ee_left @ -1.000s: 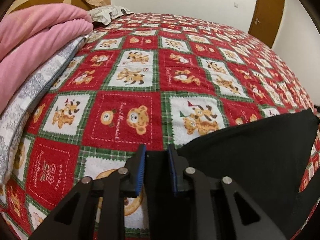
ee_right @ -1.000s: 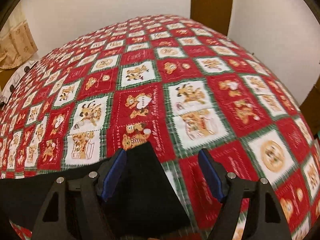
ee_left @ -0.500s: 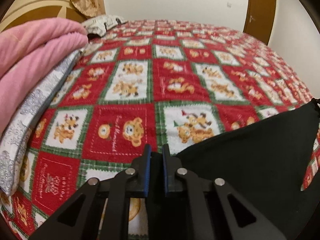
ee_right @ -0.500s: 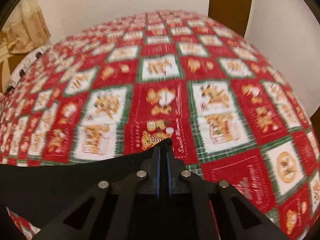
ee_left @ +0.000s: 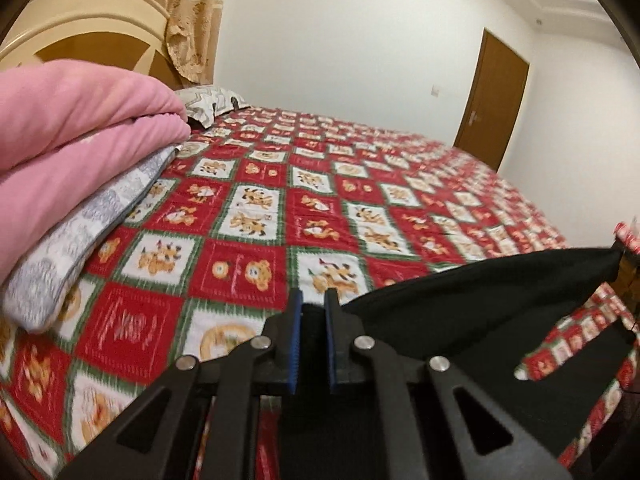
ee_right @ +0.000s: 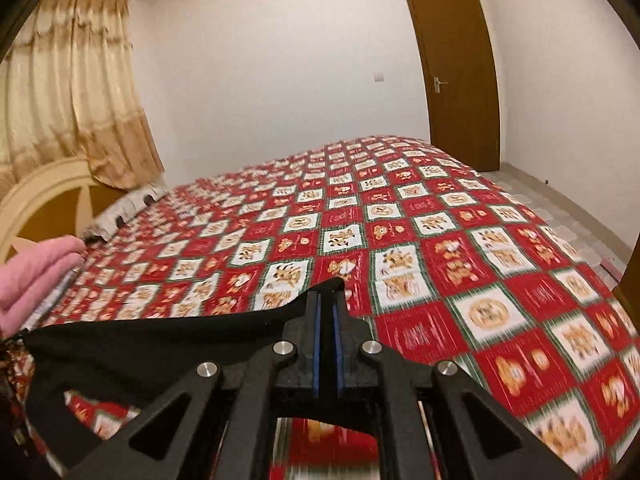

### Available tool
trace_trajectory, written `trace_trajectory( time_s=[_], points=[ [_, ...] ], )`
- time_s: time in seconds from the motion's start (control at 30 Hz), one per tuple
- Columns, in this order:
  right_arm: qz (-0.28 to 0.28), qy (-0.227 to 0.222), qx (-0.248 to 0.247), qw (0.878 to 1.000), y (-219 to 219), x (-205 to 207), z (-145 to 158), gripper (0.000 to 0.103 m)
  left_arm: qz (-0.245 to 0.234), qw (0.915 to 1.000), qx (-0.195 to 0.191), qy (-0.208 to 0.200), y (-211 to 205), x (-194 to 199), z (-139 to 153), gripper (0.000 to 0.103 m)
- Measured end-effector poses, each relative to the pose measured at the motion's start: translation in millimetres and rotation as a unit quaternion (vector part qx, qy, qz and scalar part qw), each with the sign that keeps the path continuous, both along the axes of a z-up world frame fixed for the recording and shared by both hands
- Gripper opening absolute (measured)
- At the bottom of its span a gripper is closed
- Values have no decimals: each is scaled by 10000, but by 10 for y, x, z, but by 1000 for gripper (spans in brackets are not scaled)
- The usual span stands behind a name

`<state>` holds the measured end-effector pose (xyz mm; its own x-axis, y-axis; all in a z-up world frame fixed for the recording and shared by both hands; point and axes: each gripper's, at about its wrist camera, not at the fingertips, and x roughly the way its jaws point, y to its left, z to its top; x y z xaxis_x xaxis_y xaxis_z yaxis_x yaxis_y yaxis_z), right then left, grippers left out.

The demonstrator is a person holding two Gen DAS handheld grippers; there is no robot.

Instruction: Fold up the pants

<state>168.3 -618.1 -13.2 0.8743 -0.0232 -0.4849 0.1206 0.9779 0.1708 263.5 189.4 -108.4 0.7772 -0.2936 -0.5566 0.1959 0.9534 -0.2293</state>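
Note:
Black pants [ee_left: 472,304] hang stretched between my two grippers above the bed. My left gripper [ee_left: 311,300] is shut on one corner of the pants, with the cloth running off to the right. In the right wrist view the pants [ee_right: 160,344] run off to the left, and my right gripper [ee_right: 327,294] is shut on the other corner. The lifted edge is taut and held above the red patterned bedspread [ee_left: 280,216]. The lower part of the pants is hidden below the frames.
A folded pink blanket [ee_left: 72,128] on a grey patterned quilt [ee_left: 80,236] lies at the left of the bed, also in the right wrist view [ee_right: 36,272]. A pillow [ee_left: 208,100] and headboard [ee_left: 80,36] lie beyond. A brown door [ee_right: 456,76] is in the far wall.
Both grippers closed on the pants' corners, the right from wide open. Then both lifted, raising the pants' edge off the bedspread; the views tilted up toward the walls.

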Motion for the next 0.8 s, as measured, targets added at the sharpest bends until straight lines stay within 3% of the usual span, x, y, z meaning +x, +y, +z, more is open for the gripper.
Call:
trace_trajectory(
  time_s=[0.13, 0.37, 0.63, 0.8],
  points=[
    [4, 146, 164, 9998, -69, -489, -184, 5, -156, 9992, -341, -125, 74, -373, -115, 11],
    [-97, 443, 424, 9981, -96, -1154, -546, 5, -348, 9977, -576, 24, 151, -770, -492, 11],
    [-349, 822, 391, 9952, -119, -1575, -698, 6, -529, 9977, -421, 0, 173, -1032, -641, 12],
    [-1077, 932, 33, 9898, -187, -1834, -595, 8, -623, 9979, -40, -146, 115, -1165, -621, 13]
  ],
)
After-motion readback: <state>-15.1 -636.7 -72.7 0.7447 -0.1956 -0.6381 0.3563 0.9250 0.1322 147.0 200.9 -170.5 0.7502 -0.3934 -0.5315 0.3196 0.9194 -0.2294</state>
